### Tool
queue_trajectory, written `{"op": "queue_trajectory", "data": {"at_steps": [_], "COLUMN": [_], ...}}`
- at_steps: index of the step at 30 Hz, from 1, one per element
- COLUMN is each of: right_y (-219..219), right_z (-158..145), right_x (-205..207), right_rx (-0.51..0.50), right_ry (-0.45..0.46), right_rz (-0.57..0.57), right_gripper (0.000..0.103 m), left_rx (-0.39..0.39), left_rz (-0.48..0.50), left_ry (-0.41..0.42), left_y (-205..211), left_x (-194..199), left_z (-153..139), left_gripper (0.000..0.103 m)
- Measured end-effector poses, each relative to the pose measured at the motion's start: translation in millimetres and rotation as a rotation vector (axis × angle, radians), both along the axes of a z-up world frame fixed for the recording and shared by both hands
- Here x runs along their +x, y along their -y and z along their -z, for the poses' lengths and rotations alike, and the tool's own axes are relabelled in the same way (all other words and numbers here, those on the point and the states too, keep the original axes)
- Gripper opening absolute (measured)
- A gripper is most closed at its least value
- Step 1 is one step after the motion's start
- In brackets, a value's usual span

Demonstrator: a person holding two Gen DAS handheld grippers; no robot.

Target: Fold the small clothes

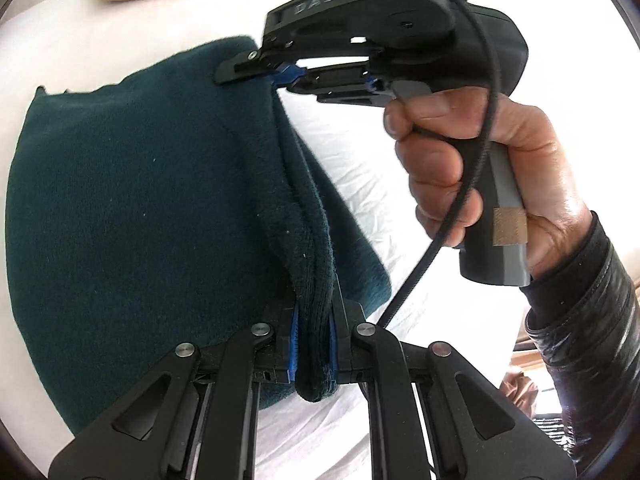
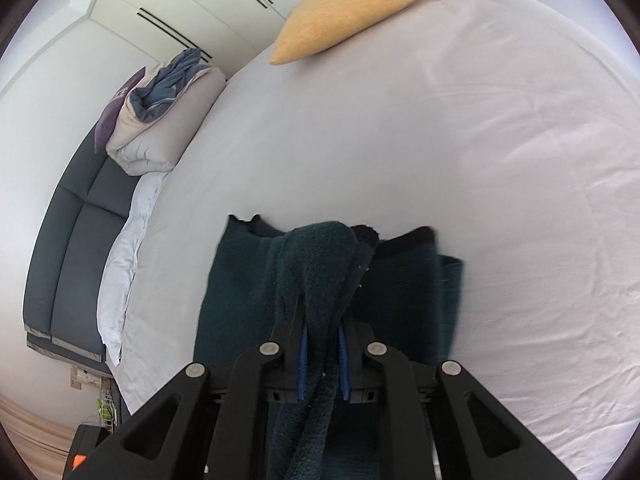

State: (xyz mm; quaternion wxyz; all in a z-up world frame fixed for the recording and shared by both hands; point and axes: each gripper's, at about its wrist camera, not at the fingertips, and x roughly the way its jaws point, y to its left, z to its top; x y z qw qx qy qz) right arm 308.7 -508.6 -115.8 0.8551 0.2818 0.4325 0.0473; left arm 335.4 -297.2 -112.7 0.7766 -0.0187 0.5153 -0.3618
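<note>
With both grippers' fingers (image 1: 294, 340) clamped on the green garment's (image 1: 120, 220) raised edge above the bed (image 2: 440, 140), fold's mid-carry: lay it across evenly, then release

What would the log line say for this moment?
step: folding | left tongs: shut on cloth | right tongs: shut on cloth | cloth: partly lifted off bed

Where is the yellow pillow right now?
The yellow pillow lies at the far end of the white bed sheet, top centre in the right wrist view, well beyond the dark green fleece garment; the left wrist view shows it top left.
</note>
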Motion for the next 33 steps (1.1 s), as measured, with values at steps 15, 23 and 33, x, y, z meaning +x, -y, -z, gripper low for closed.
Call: {"op": "queue_trajectory", "data": {"at_steps": [15,23,33], "right_y": [21.9,21.4,-8.7], "right_z": [28.4,31.8,33.0], "right_x": [-4.7,-25.9,-94.4], "right_rx": [0.063,0.159,0.169], "right_ry": [-0.038,-0.026,-0.039], "right_rz": [0.068,0.06,-0.005], "right_gripper": [0.015,0.034,0.041], "left_rx": [-0.02,-0.13,-0.07], "left_rz": [0.007,-0.071,-0.192], "left_ry": [0.037,0.107,0.057], "left_y": [-32.0,-122.8,-174.1], "left_x": [-21.6,-26.4,-4.6], "left_z": [-12.2,-42.3,-5.9], "left_gripper": [0.03,0.076,0.076]}}
